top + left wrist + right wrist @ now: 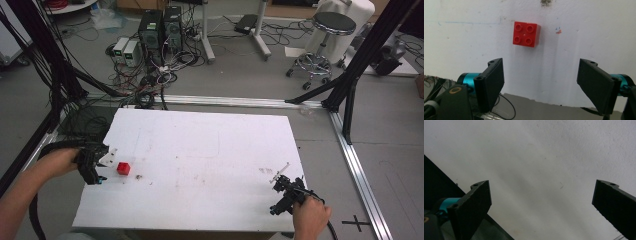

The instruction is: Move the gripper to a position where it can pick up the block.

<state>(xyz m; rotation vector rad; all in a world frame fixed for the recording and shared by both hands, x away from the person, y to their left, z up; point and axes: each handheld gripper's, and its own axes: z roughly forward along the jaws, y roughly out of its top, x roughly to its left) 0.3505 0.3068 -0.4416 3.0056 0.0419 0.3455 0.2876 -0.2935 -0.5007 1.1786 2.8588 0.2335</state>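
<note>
A red four-stud brick lies alone on the white table near its left edge. My left gripper hovers just left of it, held by a hand. In the left gripper view the brick sits ahead of the wide-open jaws, a short way beyond my left gripper, with nothing between them. My right gripper rests near the table's front right corner, away from the brick. In the right gripper view my right gripper has its jaws spread wide over bare white table.
The table's left edge runs right under the left gripper. Small dark marks dot the surface beside the brick. Beyond the table are black frame posts, tangled cables and computer boxes, and a stool on the floor.
</note>
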